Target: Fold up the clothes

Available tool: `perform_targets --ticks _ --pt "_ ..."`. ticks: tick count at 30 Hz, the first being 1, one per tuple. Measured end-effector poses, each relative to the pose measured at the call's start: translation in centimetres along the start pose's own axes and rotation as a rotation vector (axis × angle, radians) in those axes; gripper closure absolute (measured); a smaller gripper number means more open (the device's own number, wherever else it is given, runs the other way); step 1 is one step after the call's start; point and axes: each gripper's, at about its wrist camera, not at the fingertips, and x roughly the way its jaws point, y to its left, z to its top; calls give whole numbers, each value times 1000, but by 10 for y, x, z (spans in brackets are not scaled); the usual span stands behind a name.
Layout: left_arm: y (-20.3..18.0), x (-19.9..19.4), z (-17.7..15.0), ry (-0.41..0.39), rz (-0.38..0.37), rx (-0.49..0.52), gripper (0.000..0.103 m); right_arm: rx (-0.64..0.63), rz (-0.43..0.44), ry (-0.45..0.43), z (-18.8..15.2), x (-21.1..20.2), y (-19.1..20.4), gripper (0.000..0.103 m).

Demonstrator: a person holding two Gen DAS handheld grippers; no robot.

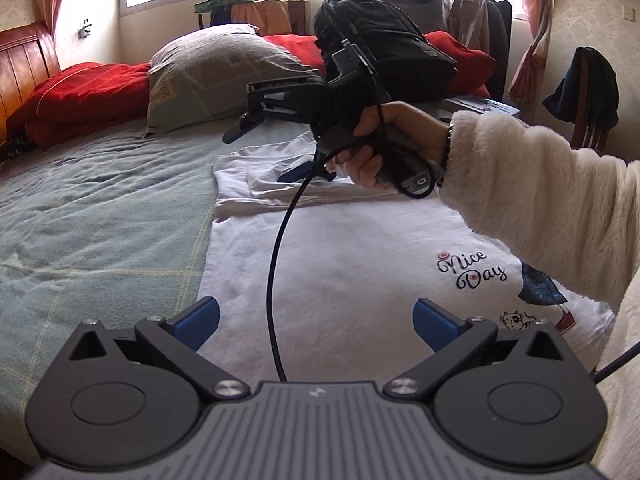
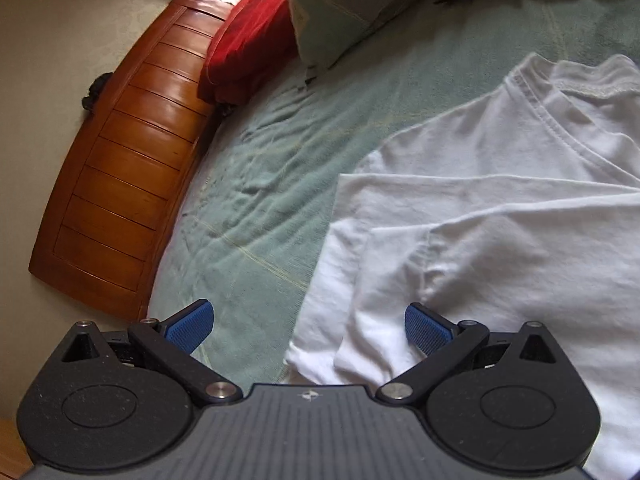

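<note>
Left claw (image 1: 316, 322) is hovering wide open over the lower half of the white T-shirt (image 1: 340, 264), blue pads apart w/ nothing between them. The shirt is lying flat on the green bedsheet (image 1: 100, 208), "Nice Day" print facing up, one sleeve folded in across the chest. Right claw (image 2: 309, 330) is also gaping wide, empty, hanging over the shirt's folded sleeve edge (image 2: 352, 320) where white cloth meets the sheet. From the left wrist cam, a hand (image 1: 384, 148) in a fluffy cream sleeve (image 1: 536, 208) is gripping that right tool above the collar end; its blue tip looks close to the fabric, prob. not touching, hard to tell. A pillow (image 1: 216, 76) is sitting beyond.
</note>
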Motion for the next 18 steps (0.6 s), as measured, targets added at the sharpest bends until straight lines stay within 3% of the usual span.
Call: perform_targets --ticks 5,9,12,15,18 --pt "-2 -2 3 -13 -23 9 1 -72 -56 -25 -3 -40 10 0" --pt "-9 -3 8 -33 -88 24 1 -160 -211 -109 -10 -110 0 0" --pt "-14 0 12 -39 -107 34 1 -163 -291 -172 -15 -169 -25 0" --pt "-19 8 14 -29 -118 34 1 -88 -326 -224 -21 -214 -64 0" --pt "-25 15 15 -14 -136 36 1 4 -350 -244 -25 -232 -110 0"
